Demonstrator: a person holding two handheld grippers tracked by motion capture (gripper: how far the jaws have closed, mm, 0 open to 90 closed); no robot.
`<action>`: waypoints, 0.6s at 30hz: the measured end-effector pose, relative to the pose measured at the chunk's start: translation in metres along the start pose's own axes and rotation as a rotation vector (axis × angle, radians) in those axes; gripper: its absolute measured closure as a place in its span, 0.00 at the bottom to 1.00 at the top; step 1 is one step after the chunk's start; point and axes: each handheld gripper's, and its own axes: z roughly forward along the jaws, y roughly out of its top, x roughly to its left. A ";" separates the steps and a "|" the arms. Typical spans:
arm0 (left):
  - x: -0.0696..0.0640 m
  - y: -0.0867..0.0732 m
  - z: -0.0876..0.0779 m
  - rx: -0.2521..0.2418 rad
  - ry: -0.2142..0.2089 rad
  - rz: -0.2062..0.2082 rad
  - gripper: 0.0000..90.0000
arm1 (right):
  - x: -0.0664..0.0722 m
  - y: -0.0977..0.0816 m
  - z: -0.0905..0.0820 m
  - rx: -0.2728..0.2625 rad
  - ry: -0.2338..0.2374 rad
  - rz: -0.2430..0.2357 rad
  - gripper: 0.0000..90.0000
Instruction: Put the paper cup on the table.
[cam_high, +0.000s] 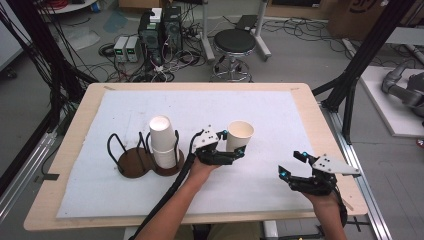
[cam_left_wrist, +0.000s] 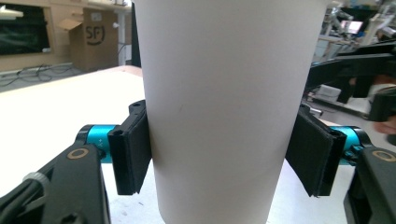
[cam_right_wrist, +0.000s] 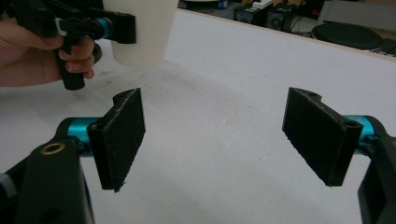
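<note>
Left tongs (cam_left_wrist: 219, 154) clamp smooth tapered paper cup (cam_left_wrist: 224, 107) — right tongs (cam_right_wrist: 219, 140) wide, empty.

High view: fixed overhead, looks fwd and down across whole tabletop (cam_high: 75, 150), floor beyond. Left gripper view: rides low, looks along own jaws, very close on paper cup (cam_left_wrist: 224, 107), tabletop edge and room behind. Right gripper view: low over tabletop, faces across it toward left gripper (cam_right_wrist: 121, 21). All 3 share the cup; high and right views share left gripper.
</note>
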 end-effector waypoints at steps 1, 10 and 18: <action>0.000 -0.001 0.003 0.009 0.005 0.001 0.34 | 0.000 0.000 0.000 0.000 0.001 -0.001 0.24; 0.003 -0.010 0.016 0.125 0.080 0.008 0.34 | -0.001 -0.001 -0.001 -0.005 0.008 -0.003 0.24; -0.001 -0.008 0.027 0.325 0.158 0.040 0.35 | 0.000 0.000 -0.001 -0.001 0.013 -0.004 0.24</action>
